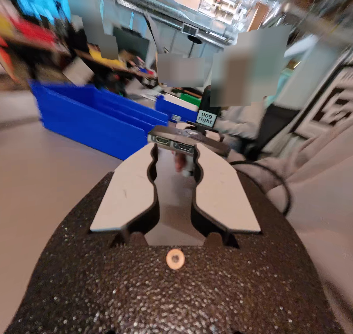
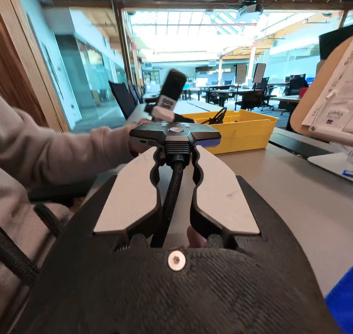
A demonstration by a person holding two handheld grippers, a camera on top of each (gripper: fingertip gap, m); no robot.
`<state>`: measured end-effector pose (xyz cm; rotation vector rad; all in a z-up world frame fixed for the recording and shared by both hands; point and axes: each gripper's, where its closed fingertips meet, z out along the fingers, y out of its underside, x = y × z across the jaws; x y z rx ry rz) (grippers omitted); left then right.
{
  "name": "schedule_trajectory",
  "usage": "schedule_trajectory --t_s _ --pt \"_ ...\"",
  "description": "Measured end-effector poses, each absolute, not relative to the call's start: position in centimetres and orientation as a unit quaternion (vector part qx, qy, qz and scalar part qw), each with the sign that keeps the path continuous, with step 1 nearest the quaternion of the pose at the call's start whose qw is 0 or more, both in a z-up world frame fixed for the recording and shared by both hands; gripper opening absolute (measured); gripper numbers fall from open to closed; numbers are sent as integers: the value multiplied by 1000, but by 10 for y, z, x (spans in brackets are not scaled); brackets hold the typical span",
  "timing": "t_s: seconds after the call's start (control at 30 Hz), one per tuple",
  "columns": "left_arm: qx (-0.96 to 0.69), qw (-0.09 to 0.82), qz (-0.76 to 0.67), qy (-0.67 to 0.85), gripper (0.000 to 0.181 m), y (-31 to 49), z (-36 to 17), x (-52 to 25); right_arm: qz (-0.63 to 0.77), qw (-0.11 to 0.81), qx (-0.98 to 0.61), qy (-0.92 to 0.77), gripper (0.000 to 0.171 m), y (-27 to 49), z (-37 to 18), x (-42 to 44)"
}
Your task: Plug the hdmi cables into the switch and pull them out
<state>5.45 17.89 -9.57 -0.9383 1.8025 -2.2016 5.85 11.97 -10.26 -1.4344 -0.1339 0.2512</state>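
Note:
The HDMI switch (image 2: 174, 133) is a small black box with a button on top, held in the air above the table. My right gripper (image 2: 176, 155) is shut on the ribbed stem where its braided black cable (image 2: 171, 194) comes out; the cable runs back between the fingers. In the left wrist view the switch (image 1: 179, 140) shows two HDMI ports, both with nothing in them, facing my left gripper (image 1: 175, 149). The left gripper is open, holds nothing, and its tips are just short of the ports. It also shows, blurred, beyond the switch in the right wrist view (image 2: 166, 112).
Blue bins (image 1: 91, 118) stand on the grey table (image 1: 38, 181) left of the switch. A yellow bin (image 2: 240, 131) with black cables (image 2: 217, 117) stands behind it. A black cable loop (image 1: 277, 177) lies at right. A person's grey sleeve (image 2: 66, 152) reaches across. A stand's white base (image 2: 332, 162) sits at right.

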Motion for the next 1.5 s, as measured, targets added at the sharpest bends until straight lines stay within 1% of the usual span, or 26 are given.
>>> schedule_trajectory --t_s 0.03,0.1,0.17,0.23,0.27,0.33,0.37,0.4,0.43,0.6,0.7,0.77,0.83,0.9,1.0,1.2,1.23,1.3,1.33,1.4,1.5 --pt "-289 147 -719 614 40 182 -91 49 133 749 -647 -48 32 119 -102 60" --pt "-254 296 -662 640 58 187 -85 43 153 750 -643 -38 31 120 -105 61" --pt "-190 437 -569 670 63 184 -84 37 174 748 -640 -28 31 123 -107 61" --pt "-117 530 -462 702 67 175 -90 34 206 753 -625 -23 31 124 -104 57" --pt "-100 550 -419 716 67 171 -96 35 219 754 -619 -22 31 125 -103 54" --pt "-79 557 -398 724 62 161 -100 37 232 747 -622 -25 31 128 -106 48" --pt "-67 564 -397 721 54 158 -99 38 240 741 -626 -32 31 129 -108 43" --pt "-48 574 -388 719 40 156 -99 39 253 737 -626 -41 31 129 -108 37" --pt "-25 584 -374 720 30 153 -100 39 261 738 -621 -45 31 129 -106 33" --pt "22 620 -330 712 28 150 -98 43 272 761 -588 -19 31 125 -101 38" --pt "36 643 -313 698 28 154 -94 44 302 788 -537 13 22 116 -91 48" --pt "31 639 -315 701 28 156 -97 44 293 787 -542 16 17 116 -93 51" --pt "27 639 -325 696 28 157 -98 43 276 788 -550 5 17 117 -93 49" --pt "21 637 -333 695 28 158 -98 41 263 787 -559 -1 18 118 -94 48" --pt "25 636 -337 694 28 156 -99 40 255 788 -561 8 31 119 -96 52" --pt "23 632 -344 694 28 155 -101 41 260 776 -574 -7 31 117 -99 49" --pt "20 633 -345 693 28 156 -101 42 262 771 -580 -23 35 116 -100 44" --pt "16 632 -350 691 28 156 -99 43 253 755 -604 -44 37 120 -108 36" --pt "14 631 -352 692 28 156 -99 43 237 762 -601 -41 36 122 -107 37" --pt "16 630 -351 692 28 156 -100 42 230 780 -581 -30 27 120 -99 41" --pt "15 633 -342 694 28 156 -102 44 239 769 -592 -19 22 123 -104 43"
